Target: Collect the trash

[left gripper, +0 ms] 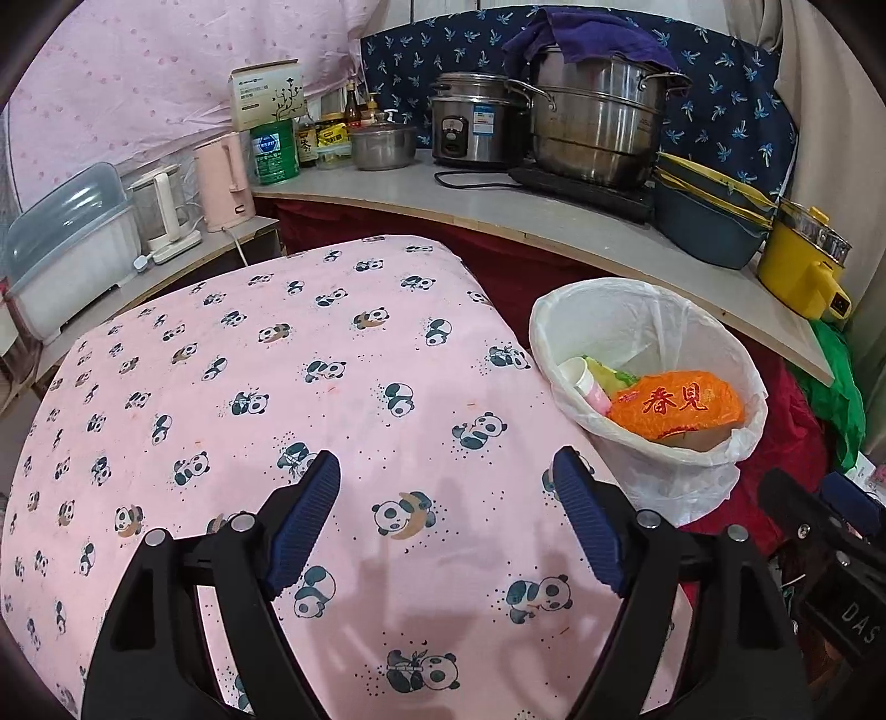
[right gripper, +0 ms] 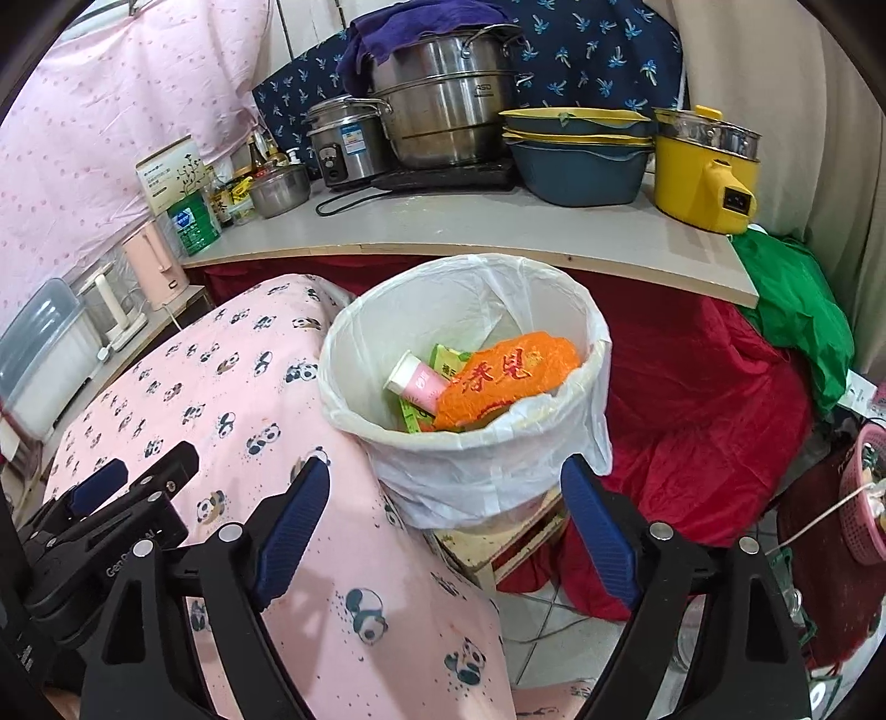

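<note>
In the middle of the right wrist view we see the trash bin (right gripper: 476, 443), lined with a white bag (right gripper: 554, 310). Inside it lie an orange bag with red writing (right gripper: 509, 382), a pink and white cup (right gripper: 415, 379) on its side, and a green and yellow wrapper (right gripper: 448, 360) under them. The bin sits on a small wooden stool (right gripper: 498, 540), just beside the pink panda cloth (right gripper: 232, 387).

In the left wrist view the same bin (left gripper: 648, 443) is at the right of the frame, with the orange bag (left gripper: 678, 407) and the cup (left gripper: 581, 382) in it.

Our left gripper (left gripper: 446, 518) hangs over the panda cloth (left gripper: 277, 387). Its jaws are spread wide and hold nothing. Our right gripper (right gripper: 446, 523) is at the bottom of its frame, below the bin. Its jaws are spread wide too, and they hold nothing.

At the top of both views a shelf (right gripper: 498, 227) holds more containers. We see a big steel pot (right gripper: 443, 111) with a purple cloth (right gripper: 410, 27) on it, a rice cooker (right gripper: 346, 144), a small steel pot (right gripper: 279, 188), stacked blue basins (right gripper: 581, 155) and a yellow pot (right gripper: 703, 166). We cannot tell what is in them. At the far right edge a pink basket (right gripper: 864, 498) shows, with something small in it.
</note>
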A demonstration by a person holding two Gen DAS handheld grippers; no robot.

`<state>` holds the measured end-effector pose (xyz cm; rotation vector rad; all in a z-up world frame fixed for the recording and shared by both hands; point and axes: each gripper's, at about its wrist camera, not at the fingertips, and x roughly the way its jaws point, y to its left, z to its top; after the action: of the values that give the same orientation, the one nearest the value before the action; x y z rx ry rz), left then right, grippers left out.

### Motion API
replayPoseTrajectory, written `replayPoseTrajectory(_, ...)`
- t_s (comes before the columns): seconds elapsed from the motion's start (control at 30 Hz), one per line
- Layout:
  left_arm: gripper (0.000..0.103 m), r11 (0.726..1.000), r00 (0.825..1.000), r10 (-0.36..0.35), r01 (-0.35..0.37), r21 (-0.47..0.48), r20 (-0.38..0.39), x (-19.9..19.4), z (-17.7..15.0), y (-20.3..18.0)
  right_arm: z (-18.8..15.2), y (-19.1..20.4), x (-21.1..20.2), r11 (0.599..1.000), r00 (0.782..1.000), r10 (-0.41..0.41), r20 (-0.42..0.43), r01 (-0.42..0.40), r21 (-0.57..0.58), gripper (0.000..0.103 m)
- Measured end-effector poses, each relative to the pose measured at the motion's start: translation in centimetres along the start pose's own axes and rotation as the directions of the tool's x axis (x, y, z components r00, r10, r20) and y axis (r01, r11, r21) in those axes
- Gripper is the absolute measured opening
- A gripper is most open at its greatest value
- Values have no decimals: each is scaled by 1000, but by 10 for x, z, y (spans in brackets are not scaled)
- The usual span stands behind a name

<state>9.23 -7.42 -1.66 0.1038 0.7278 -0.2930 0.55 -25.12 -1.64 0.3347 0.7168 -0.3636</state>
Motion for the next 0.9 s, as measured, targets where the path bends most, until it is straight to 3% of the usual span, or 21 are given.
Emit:
replayPoseTrajectory(0.53, 85, 1000, 1000, -2, 2, 25, -8, -15, -20, -6, -18, -6, -15, 998, 998, -58, -19, 57, -20, 85)
replayPoseTrajectory(0.6, 86, 999, 1000, 0, 0, 33, -7, -16, -22, -7, -19, -6, -16, 998, 998, -59, -15, 59, -23, 88)
replayPoseTrajectory(0.63, 86, 999, 1000, 0, 0, 35, -7, -17, -23, -8, -20, -6, -17, 998, 998, -57, -14, 56, -27, 96)
replayPoseTrajectory(0.9, 90, 1000, 1000, 0, 0, 29, -5, -21, -27, -7, -26, -5, -22, 996, 996, -84, -2, 83, -43, 96)
